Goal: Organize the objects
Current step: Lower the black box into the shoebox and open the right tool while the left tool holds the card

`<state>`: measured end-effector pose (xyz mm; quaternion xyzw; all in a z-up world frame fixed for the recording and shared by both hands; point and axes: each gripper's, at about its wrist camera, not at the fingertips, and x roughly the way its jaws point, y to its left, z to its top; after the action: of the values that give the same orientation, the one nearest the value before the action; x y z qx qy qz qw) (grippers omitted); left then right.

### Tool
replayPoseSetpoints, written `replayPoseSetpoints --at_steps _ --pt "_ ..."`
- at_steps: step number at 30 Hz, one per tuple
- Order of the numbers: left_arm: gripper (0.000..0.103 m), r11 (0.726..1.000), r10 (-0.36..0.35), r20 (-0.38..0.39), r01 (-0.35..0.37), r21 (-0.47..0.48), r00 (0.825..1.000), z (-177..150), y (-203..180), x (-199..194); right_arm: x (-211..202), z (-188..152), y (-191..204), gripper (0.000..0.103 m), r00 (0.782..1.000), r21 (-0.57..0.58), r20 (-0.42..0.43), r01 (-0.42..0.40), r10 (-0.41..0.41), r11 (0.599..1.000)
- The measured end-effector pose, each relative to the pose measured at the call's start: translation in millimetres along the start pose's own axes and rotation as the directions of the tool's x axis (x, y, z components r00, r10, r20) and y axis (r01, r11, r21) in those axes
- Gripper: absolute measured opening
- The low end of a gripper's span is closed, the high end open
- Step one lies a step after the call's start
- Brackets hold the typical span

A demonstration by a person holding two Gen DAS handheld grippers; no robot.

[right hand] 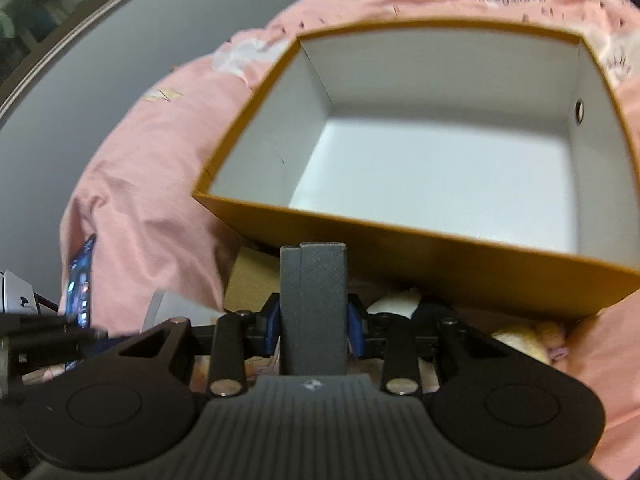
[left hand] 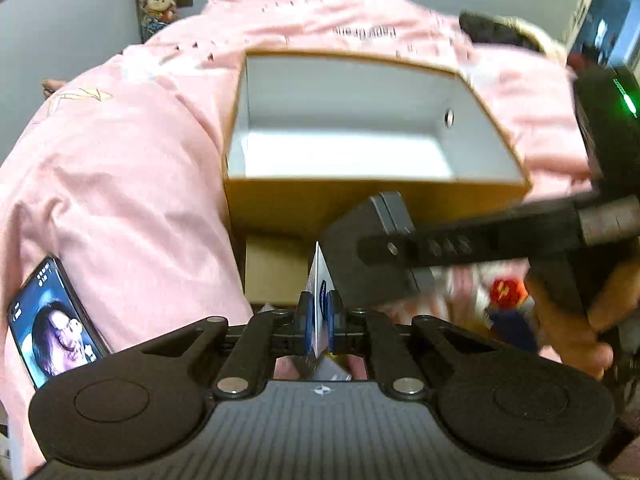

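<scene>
Left gripper [left hand: 319, 322] fingers pinch white card [left hand: 318, 280]; right gripper [right hand: 313, 322] fingers clamp grey block [right hand: 312, 304] before orange box [right hand: 400, 240]

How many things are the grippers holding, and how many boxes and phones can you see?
Held things: 2, a thin white card in the left gripper and a dark grey block in the right gripper
Open orange boxes: 1
Phones: 1
Total: 4

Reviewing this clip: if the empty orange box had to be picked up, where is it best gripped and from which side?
Pinch the orange box at its near wall's thin top rim, coming from above: the top is open and that straight edge faces both grippers.
</scene>
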<state>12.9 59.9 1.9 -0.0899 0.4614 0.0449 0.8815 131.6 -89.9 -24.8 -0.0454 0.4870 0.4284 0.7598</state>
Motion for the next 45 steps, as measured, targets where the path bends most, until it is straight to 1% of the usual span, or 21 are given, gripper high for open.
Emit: replayPoseSetpoints --at_steps 4,5,7,9,12,16,19,20,23,28,31,34,38,40,43,45 --pt "0.006 1.0 -0.016 0.059 0.016 -0.005 0.998 2.4 2.9 -15.5 -23.2 2.8 2.1 0.035 0.999 -0.013 0.041 -0.017 0.017 1.0" --pt "0.006 0.999 -0.03 0.072 0.031 -0.01 0.997 4.4 4.6 -18.6 -28.7 3.7 1.2 0.035 0.998 -0.012 0.052 -0.03 0.03 0.999" --pt "0.006 0.998 -0.06 0.098 0.063 -0.027 0.993 20.6 0.9 -21.8 -41.1 6.9 2.4 0.035 0.995 -0.019 0.083 -0.053 0.054 0.998" --pt "0.006 0.992 -0.104 0.128 0.111 -0.052 0.986 29.4 7.7 -31.8 -53.6 13.2 6.0 0.035 0.99 -0.03 0.124 -0.065 0.068 0.997" --pt "0.006 0.985 -0.142 0.176 0.157 -0.072 0.974 43.9 12.7 -40.0 -71.0 25.2 6.2 0.035 0.977 -0.031 0.193 -0.09 0.095 0.995" --pt "0.006 0.985 -0.138 0.244 0.158 -0.066 0.96 67.9 18.2 -44.7 -78.7 47.2 -2.6 0.035 0.961 0.009 0.251 -0.123 0.117 0.992" --pt "0.006 0.986 -0.127 0.292 0.152 -0.062 0.948 86.0 20.6 -43.1 -72.1 63.5 -14.3 0.035 0.955 0.069 0.277 -0.128 0.104 0.989" --pt "0.006 0.987 -0.119 0.298 0.146 -0.068 0.947 91.5 22.0 -40.0 -64.7 68.9 -17.2 0.035 0.956 0.098 0.277 -0.131 0.099 0.987" --pt "0.006 0.988 -0.1 0.297 0.129 -0.08 0.95 104.9 24.8 -23.0 -38.3 78.6 -29.5 0.035 0.965 0.178 0.247 -0.137 0.091 0.975" --pt "0.006 0.99 -0.073 0.236 0.1 -0.102 0.969 113.1 31.0 19.5 16.4 82.2 -47.4 0.035 0.989 0.265 0.143 -0.077 0.04 0.961" --pt "0.006 0.99 -0.058 0.206 0.082 -0.114 0.977 114.1 35.2 37.0 47.2 80.7 -56.1 0.035 0.995 0.317 0.076 -0.079 0.057 0.945" --pt "0.006 0.991 -0.043 0.19 0.066 -0.117 0.981 115.9 39.3 47.3 72.4 77.8 -58.2 0.035 0.995 0.351 0.024 -0.098 0.096 0.931" --pt "0.006 0.992 -0.03 0.185 0.051 -0.112 0.982 119.6 43.0 53.8 96.5 76.5 -53.9 0.035 0.986 0.378 -0.024 -0.142 0.163 0.915" --pt "0.006 0.993 -0.018 0.183 0.039 -0.111 0.983 120.8 45.0 56.6 102.6 76.5 -50.6 0.035 0.984 0.367 -0.042 -0.145 0.172 0.919" --pt "0.006 0.992 -0.019 0.176 0.041 -0.121 0.984 121.8 49.4 59.7 108.2 78.1 -45.2 0.036 0.984 0.323 -0.089 -0.115 0.151 0.939" --pt "0.006 0.991 -0.02 0.174 0.043 -0.127 0.985 122.1 51.5 61.4 109.9 77.7 -41.2 0.04 0.985 0.292 -0.114 -0.09 0.128 0.952"
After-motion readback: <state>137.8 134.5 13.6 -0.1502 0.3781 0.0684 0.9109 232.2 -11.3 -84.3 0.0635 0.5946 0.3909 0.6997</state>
